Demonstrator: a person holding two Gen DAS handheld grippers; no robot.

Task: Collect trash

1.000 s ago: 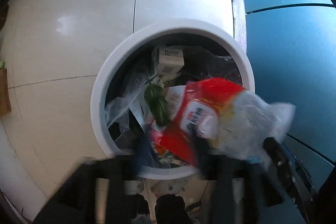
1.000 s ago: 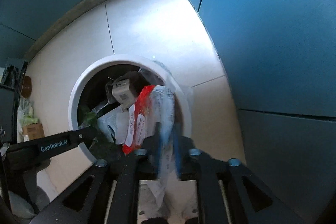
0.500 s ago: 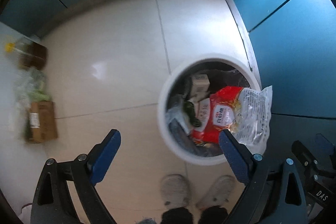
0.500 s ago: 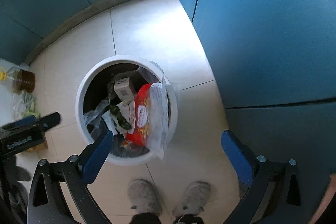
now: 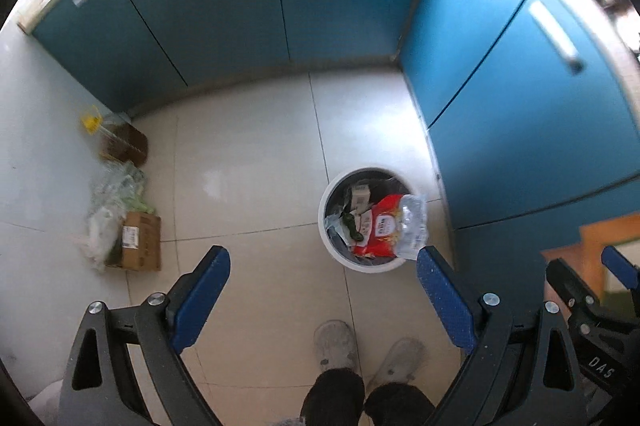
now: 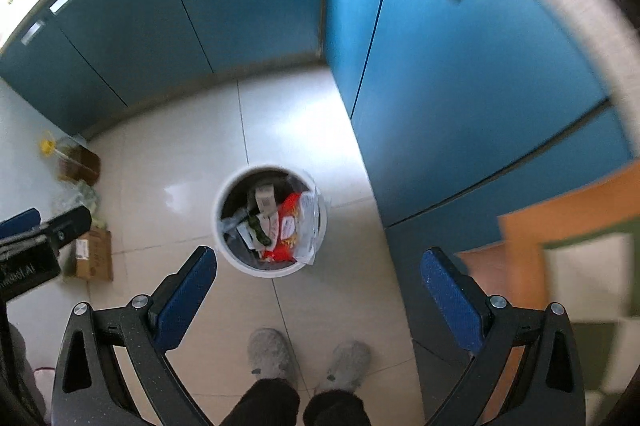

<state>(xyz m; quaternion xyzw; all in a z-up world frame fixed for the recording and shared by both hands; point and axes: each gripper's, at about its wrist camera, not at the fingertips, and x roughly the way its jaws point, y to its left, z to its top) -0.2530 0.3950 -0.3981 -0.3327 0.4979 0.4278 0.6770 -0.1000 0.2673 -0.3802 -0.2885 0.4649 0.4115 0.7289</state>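
Trash bin (image 5: 362,264), round, white-rimmed, stands on the pale tiled floor (image 5: 248,162) just beside the blue cabinet fronts (image 5: 516,130), well below both tools and touched by neither. Left tongs (image 5: 322,300): blue pads spread wide, nothing between them. Right tongs (image 6: 318,294): likewise spread wide and empty; seen from the left wrist they show at the far right edge with the letters "DAS" on the black body. Bin is filled to the rim: a red-and-clear plastic snack bag (image 5: 390,228) lies on top, its clear end hanging over the rim on the cabinet side; beside it a small white carton (image 5: 360,194), a dark green wrapper (image 5: 352,226) and crumpled clear film. Printing on bag and carton too small to read. Two grey slippers (image 6: 304,354) and dark trouser legs show directly beneath the tongs, near the bin. Against the left wall, well apart from the bin: a cardboard box (image 5: 140,242) with a white label, a heap of clear plastic bags (image 5: 112,202) with green contents, and a brown bottle (image 5: 122,144) with a yellow cap.
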